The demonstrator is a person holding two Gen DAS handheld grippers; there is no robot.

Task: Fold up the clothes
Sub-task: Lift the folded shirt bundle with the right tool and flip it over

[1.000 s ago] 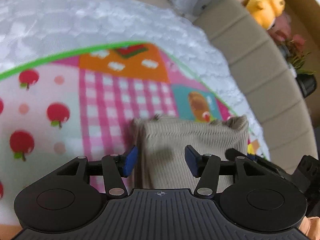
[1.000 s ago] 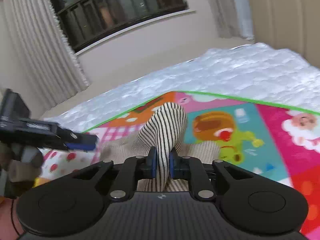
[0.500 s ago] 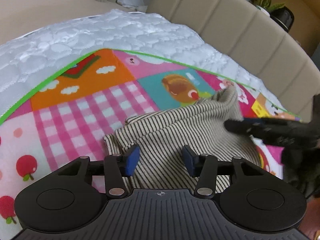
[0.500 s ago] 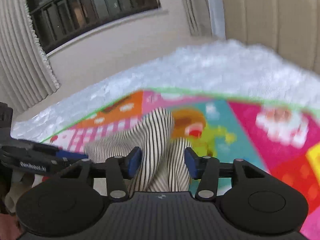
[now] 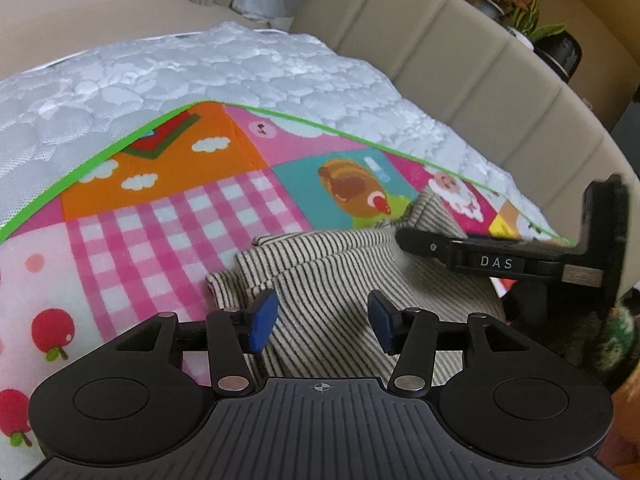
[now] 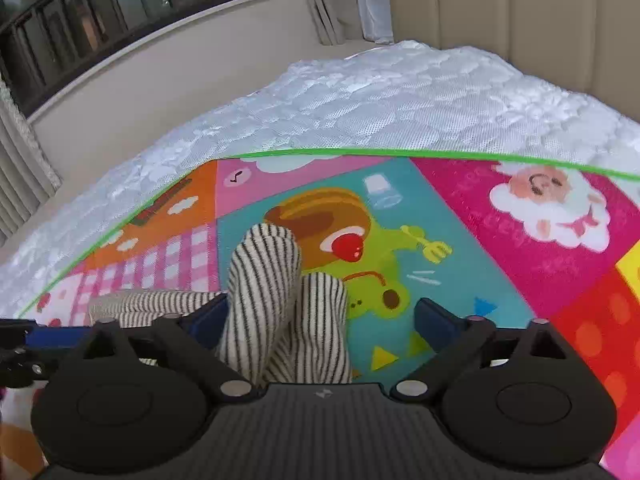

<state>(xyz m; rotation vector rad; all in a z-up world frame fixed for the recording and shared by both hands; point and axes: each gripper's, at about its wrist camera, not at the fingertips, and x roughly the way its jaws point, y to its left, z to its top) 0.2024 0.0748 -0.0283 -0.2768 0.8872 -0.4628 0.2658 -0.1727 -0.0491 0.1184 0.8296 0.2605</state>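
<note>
Now the right claw (image 6: 320, 320) is opening wide, letting go of the striped garment's (image 5: 332, 280) raised fold, which a second ago it pinched shut; the cloth still stands bunched between its spread pads, apparently untouched. The garment lies on the colourful play mat (image 5: 168, 216) on the bed. The left claw (image 5: 322, 322) hovers half open over its near edge, gripping nothing. This fold looks laid down.

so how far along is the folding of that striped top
Done: the striped top lies doubled over on the play mat, one layer folded across another. In hand: the right gripper has its jaws opening, pads clear of the upright bunch of cloth between them; the left gripper is open over the fold, not pinching. Left: that raised end probably needs laying flat and the bundle squaring up.
</note>
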